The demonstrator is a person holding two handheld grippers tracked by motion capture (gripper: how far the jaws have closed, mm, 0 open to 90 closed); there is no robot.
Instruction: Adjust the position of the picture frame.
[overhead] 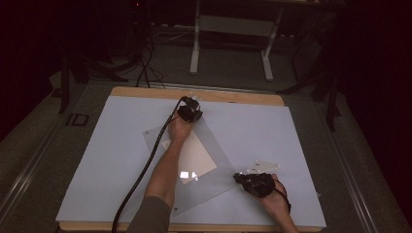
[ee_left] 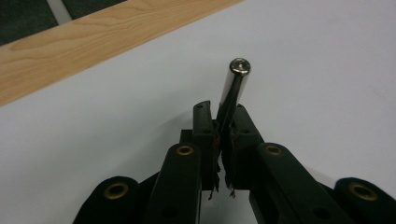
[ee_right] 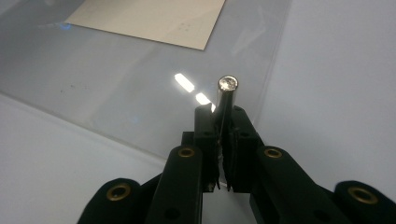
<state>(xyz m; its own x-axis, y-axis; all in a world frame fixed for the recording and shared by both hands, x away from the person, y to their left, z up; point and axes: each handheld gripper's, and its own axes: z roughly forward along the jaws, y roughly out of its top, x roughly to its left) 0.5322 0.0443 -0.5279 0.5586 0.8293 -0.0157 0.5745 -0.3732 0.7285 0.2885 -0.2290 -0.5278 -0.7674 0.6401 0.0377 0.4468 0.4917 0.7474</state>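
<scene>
A clear plastic sleeve (overhead: 204,160) lies askew in the middle of the white mat (overhead: 272,131), with a cream sheet of paper (overhead: 194,153) inside it. At the far side of the mat, just past the sleeve's far corner, my left gripper (overhead: 191,108) is shut on a thin shiny metal rod (ee_left: 235,84) that sticks out beyond the jaws (ee_left: 223,114). My right gripper (overhead: 239,177) sits at the sleeve's near right edge. It is shut on a similar metal rod (ee_right: 225,95), whose tip hangs over the sleeve (ee_right: 140,84) near the paper's corner (ee_right: 154,18).
The mat covers a wooden table whose bare strip (overhead: 233,96) runs along the far edge, close to the left gripper (ee_left: 70,42). A thick black cable (overhead: 141,174) trails from the left gripper across the near left. White frame legs (overhead: 194,43) stand on the floor beyond.
</scene>
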